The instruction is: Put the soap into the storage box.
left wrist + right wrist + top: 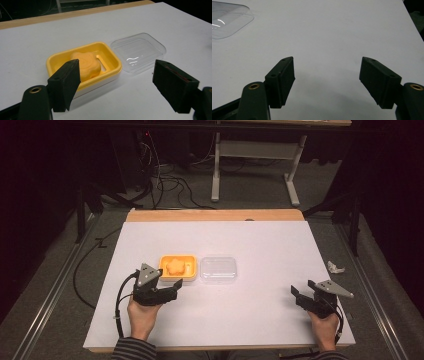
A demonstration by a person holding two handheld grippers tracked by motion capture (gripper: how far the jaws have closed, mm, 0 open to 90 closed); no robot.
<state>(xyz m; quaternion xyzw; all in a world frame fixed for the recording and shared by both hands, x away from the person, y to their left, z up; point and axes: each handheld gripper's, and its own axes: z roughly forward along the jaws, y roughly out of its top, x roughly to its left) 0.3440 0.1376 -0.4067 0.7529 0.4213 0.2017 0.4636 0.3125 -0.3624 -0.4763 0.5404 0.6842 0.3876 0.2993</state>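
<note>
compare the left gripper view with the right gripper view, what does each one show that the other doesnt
Left gripper view: the yellow soap dish holding an orange flower-shaped soap, and the open left gripper just short of it. Right gripper view: the open right gripper over bare table. Both: the clear plastic lid lying flat on the white tabletop.

I saw a glossy yellow plastic soap dish (113, 60) holding a waxy orange soap (86, 65); just beside the dish lay a clear, shiny plastic lid (138, 51). The white worktop (75, 32) looked matt, wood-edged; my jaws matt black.
</note>
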